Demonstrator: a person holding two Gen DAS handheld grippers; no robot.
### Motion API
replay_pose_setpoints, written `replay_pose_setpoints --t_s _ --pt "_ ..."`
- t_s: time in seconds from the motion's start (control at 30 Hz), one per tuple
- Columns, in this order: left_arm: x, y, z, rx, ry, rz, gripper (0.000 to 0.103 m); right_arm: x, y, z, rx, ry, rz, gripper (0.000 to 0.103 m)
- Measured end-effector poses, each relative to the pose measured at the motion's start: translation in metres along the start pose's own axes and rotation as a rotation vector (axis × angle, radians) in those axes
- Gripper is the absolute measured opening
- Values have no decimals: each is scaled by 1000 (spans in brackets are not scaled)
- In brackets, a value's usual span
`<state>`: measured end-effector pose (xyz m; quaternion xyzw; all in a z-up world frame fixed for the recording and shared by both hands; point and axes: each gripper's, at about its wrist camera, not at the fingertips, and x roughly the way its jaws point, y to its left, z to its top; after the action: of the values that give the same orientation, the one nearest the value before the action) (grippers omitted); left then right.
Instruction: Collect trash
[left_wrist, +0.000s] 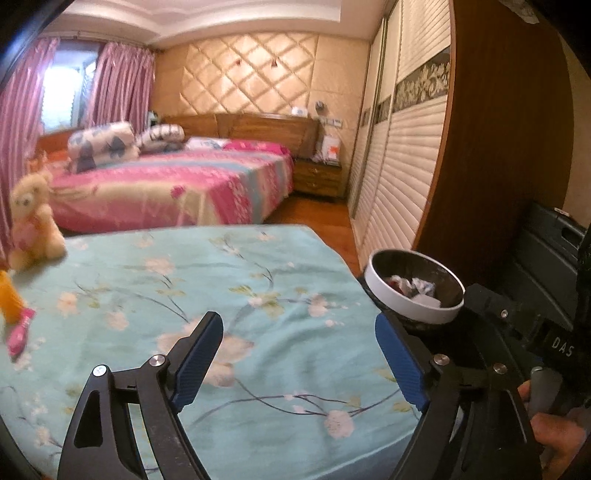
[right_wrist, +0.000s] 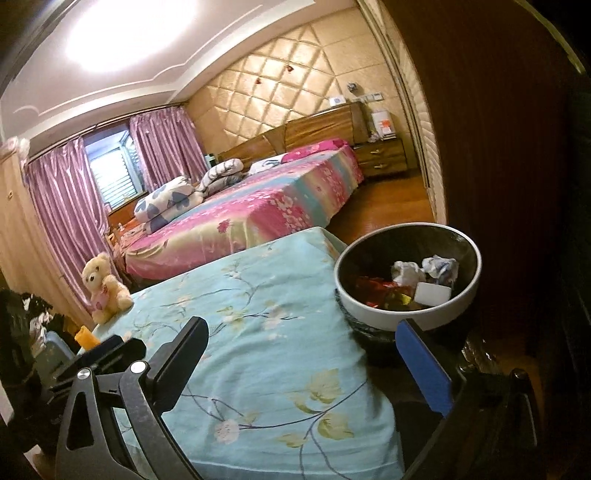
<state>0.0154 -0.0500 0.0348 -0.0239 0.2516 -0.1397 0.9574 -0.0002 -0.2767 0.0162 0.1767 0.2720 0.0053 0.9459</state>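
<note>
Trash (right_wrist: 417, 284) is lying in the bin (right_wrist: 373, 314) beside the bed (right_wrist: 258, 332); both hand-held grippers, left (left_wrist: 299, 365) and right (right_wrist: 306, 369), are hovering wide open and empty. Collecting seems nearly finished; next, scanning for leftovers.

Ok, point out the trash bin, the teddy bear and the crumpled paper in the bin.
trash bin (right_wrist: 384, 317): right wrist view, white outer wall below the rim.
teddy bear (right_wrist: 96, 272): right wrist view, its face.
crumpled paper (right_wrist: 406, 271): right wrist view, middle of the white wad.
</note>
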Motion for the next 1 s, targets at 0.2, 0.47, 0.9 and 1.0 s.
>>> replay_pose_setpoints --t_s 0.2,0.47,0.9,1.0 --pt "-36 9 -6 9 -137 115 102 -20 28 8 -96 -105 -22 102" --pt "-42 15 -28 11 -180 232 102 -24 54 -8 -205 -232 -92 103" --pt "-39 8 -30 21 -145 321 102 -6 68 -26 -235 -175 -54 103" --pt "-38 7 -29 23 -145 325 102 -5 71 -28 -242 -169 -50 103"
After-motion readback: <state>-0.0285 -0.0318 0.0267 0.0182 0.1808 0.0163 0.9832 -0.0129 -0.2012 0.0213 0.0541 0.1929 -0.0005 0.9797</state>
